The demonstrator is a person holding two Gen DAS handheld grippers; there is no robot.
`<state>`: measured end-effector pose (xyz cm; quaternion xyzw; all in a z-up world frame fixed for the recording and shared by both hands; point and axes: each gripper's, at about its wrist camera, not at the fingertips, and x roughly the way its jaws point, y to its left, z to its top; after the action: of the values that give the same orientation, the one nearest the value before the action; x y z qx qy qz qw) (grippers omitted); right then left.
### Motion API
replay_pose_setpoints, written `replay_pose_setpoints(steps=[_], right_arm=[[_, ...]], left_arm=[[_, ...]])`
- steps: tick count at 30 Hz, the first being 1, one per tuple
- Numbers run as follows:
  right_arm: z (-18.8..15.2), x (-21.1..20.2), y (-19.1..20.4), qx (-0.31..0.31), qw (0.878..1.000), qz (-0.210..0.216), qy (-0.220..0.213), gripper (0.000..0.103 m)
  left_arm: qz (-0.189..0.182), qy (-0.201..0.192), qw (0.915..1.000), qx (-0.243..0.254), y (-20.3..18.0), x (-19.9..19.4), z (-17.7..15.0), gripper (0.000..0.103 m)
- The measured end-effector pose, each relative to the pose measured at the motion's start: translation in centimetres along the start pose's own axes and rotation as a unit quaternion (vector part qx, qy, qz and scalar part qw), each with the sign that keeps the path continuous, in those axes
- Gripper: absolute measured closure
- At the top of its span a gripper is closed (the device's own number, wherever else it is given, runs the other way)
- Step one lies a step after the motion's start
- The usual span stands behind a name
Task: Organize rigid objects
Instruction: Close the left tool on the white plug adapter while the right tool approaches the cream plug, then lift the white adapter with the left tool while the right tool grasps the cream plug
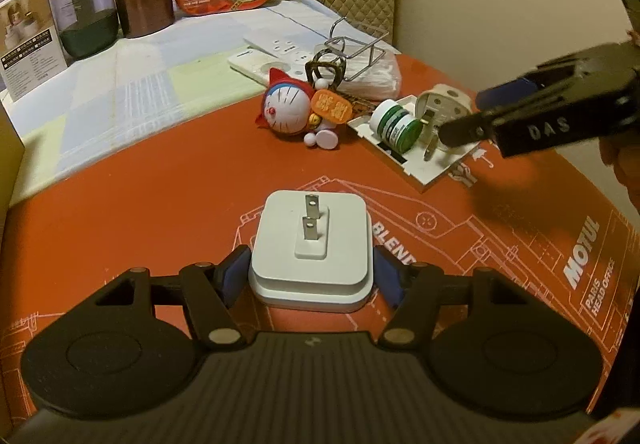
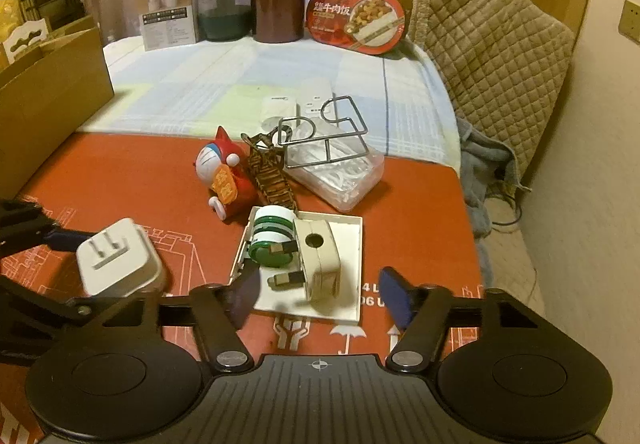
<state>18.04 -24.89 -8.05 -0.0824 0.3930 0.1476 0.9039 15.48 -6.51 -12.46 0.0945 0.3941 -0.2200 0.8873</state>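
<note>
- The left gripper (image 1: 308, 276) is clenched on the white square plastic charger with two flat metal prongs (image 1: 310, 248), low centre of the left wrist view; its blue pads press the charger's two smooth sides, prongs pointing up.
- In the right wrist view that charger (image 2: 116, 258) sits at lower left, held clear of the shallow white cardboard tray (image 2: 352, 228).
- The right gripper (image 2: 316, 294) is released, jaws spread wide, hovering just before the tray's near edge, gripping nothing.
- The tray, centre of the right view, already holds a green-and-white round ribbed jar (image 2: 270, 240) lying on its side and a cream rounded three-pin plug (image 2: 320, 260), touching each other.
- Judged step: placing the charger with the others. The tray looks nearly full, so lower it flat into the bare strip on the right, and keep the grip firm, since glossy plastic may slip.
- Beyond the tray, on the red printed mat (image 2: 120, 179): a glossy round-headed blue-and-red cat figurine (image 2: 220, 179) and a bent wire rack (image 2: 320, 131) on a clear plastic box.
</note>
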Motion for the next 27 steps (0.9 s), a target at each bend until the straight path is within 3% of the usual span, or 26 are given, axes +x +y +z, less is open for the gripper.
replay_pose_setpoints(steps=[6, 14, 20, 27], right_arm=[[0.6, 0.6, -0.1, -0.005, 1.0, 0.003, -0.011, 0.061], [1.0, 1.1, 0.3, -0.019, 1.0, 0.012, -0.003, 0.067], [0.9, 1.2, 0.6, -0.026, 1.0, 0.014, 0.0, 0.066], [0.7, 1.9, 0.9, -0.036, 0.999, 0.017, 0.005, 0.057]], left_arm=[[0.001, -0.002, 1.0, 0.002, 0.0, -0.1, -0.1, 0.041], [-0.002, -0.001, 1.0, -0.001, 0.0, 0.1, 0.2, 0.039], [-0.005, -0.003, 1.0, 0.0, -0.1, 0.1, 0.2, 0.035], [-0.007, -0.004, 0.9999, -0.006, -0.1, 0.5, 0.4, 0.032]])
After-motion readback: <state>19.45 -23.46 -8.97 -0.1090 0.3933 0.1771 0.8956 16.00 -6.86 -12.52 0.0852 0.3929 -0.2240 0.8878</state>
